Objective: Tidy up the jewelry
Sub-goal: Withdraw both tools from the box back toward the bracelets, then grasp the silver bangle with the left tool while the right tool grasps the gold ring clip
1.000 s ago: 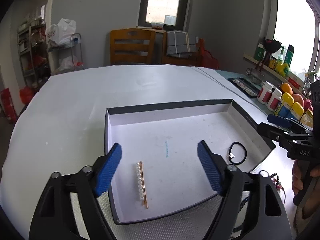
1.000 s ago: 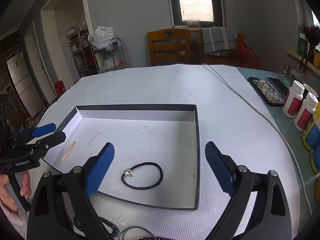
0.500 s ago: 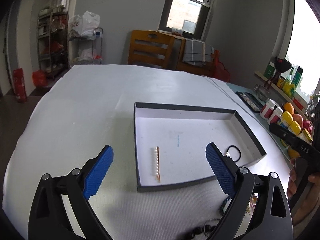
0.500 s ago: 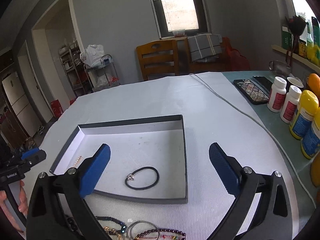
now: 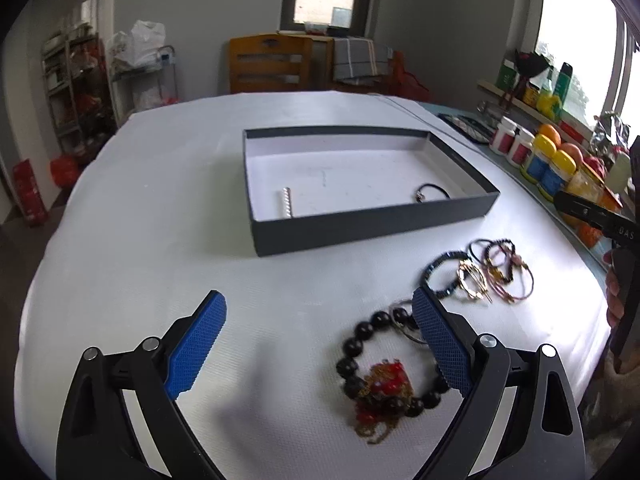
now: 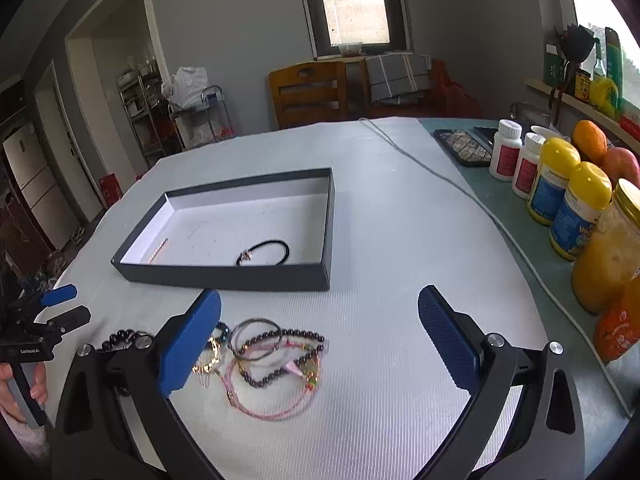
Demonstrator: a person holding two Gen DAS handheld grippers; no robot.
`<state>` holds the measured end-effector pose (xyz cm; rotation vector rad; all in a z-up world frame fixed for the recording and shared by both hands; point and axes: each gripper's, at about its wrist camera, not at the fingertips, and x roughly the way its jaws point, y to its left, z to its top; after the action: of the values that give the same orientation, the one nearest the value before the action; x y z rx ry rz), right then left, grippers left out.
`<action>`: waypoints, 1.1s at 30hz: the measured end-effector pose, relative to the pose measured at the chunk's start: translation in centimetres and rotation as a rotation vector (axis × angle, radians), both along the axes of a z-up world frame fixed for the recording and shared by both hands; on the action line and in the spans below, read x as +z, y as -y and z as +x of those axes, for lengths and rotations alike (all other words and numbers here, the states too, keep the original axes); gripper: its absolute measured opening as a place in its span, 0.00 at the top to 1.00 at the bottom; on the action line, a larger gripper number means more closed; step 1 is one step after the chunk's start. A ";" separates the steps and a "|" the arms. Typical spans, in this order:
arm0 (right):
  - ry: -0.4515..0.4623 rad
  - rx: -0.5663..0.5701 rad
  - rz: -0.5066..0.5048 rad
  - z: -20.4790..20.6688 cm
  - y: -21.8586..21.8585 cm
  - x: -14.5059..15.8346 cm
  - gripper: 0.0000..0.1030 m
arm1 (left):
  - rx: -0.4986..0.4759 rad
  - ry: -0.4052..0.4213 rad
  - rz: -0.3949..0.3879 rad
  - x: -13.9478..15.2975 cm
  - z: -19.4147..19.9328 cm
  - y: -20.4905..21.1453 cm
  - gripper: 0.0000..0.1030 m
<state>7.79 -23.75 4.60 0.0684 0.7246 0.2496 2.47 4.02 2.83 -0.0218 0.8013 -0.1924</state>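
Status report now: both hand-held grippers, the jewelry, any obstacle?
Left hand-held gripper open, right hand-held gripper open, both empty. Pearl clip and black band in box; bracelet pile outside. Nothing blocking.

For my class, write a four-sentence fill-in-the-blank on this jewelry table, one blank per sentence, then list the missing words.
1. The pearl hair clip lies inside the ____.
2. The black hair tie lies in the tray with a small ____ charm.
3. The left gripper and the right gripper are both ____.
4. The black bead bracelet lies on the ____ table cover.

Missing words: tray; metal; open; white
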 end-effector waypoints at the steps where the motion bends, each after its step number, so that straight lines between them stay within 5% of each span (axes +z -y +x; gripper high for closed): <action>1: -0.012 0.007 -0.004 -0.3 -0.1 -0.4 0.05 | -0.029 -0.008 0.007 -0.2 -0.1 0.9 0.07; 8: -0.068 0.080 -0.035 -1.8 -1.1 -2.6 0.05 | -0.162 -0.027 0.087 -1.5 0.3 5.2 0.07; 16: -0.109 0.114 -0.099 -2.5 -1.4 -4.5 0.05 | -0.205 -0.073 0.060 -2.9 1.7 6.2 0.08; 22: -0.139 0.151 -0.114 -2.7 -1.8 -5.3 0.05 | -0.281 -0.076 0.120 -3.6 1.5 7.7 0.11; 33: -0.136 0.243 -0.115 -3.0 -4.1 -4.9 0.06 | -0.290 -0.080 0.170 -4.1 1.7 7.6 0.41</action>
<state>4.81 -19.69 -0.27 -0.1135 0.8823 0.4378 4.19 -3.60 -1.25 0.2500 0.8973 -0.3990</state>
